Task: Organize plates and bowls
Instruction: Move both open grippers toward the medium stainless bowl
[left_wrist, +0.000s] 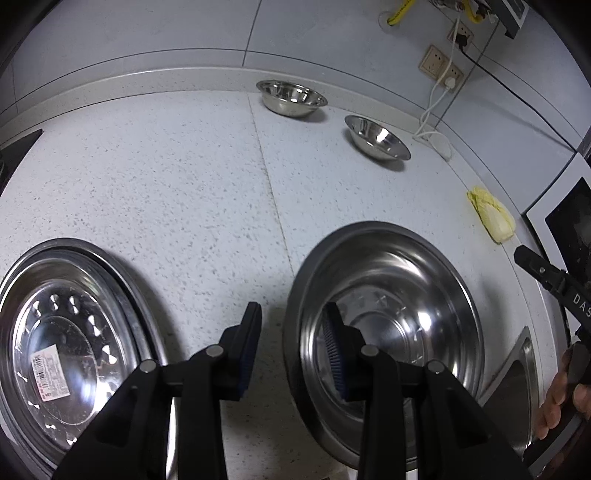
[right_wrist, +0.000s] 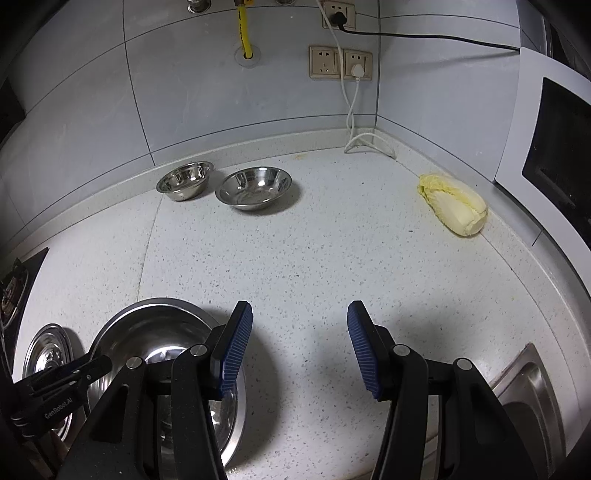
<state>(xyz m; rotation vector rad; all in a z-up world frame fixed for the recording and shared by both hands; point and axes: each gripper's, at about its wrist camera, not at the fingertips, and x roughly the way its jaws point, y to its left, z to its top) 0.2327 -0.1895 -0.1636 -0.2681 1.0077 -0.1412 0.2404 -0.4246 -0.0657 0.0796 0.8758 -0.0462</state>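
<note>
The left gripper (left_wrist: 293, 334) has its jaws spread and straddles the near left rim of the large steel basin (left_wrist: 384, 288), one finger outside the wall and one over the inside; nothing is clamped, and contact with the rim cannot be confirmed. The right gripper (right_wrist: 300, 341) also stands wide apart and empty, poised over bare speckled countertop (right_wrist: 314, 251) just right of that basin. To the left of the basin lies the perforated steel plate (left_wrist: 70, 343), label still stuck inside, resting separately. At the back wall two small steel bowls (right_wrist: 225, 186) sit side by side, close but not nested. A napa cabbage (right_wrist: 452, 203) lies well apart to the right, near the white oven (right_wrist: 546, 155). Assessment: no stacking is evident; all four pieces remain separate, so the task appears barely begun, with the basin the likely first pickup.
</note>
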